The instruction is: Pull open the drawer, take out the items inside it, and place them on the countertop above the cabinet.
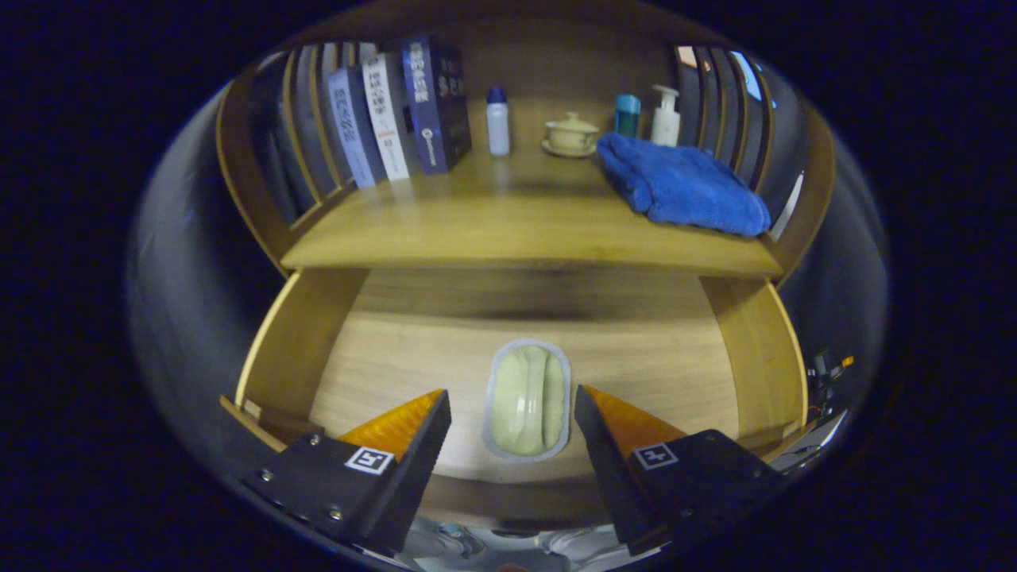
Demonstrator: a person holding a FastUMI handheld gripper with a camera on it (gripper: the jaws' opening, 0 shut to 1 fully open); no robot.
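The wooden drawer (739,349) stands pulled open below the countertop (508,230). On its floor lies a pale green oblong item with a grey rim (527,400), lengthwise between my fingers. My gripper (512,417) hovers over the drawer's front part, open, with one finger on each side of the item. Neither finger touches it as far as I can see.
On the countertop stand several books (397,111) at the back left, a white bottle (497,121), a lidded cup on a saucer (570,133), a teal bottle (627,114), a pump bottle (665,115) and a folded blue towel (683,187) at the right. Slatted side rails flank it.
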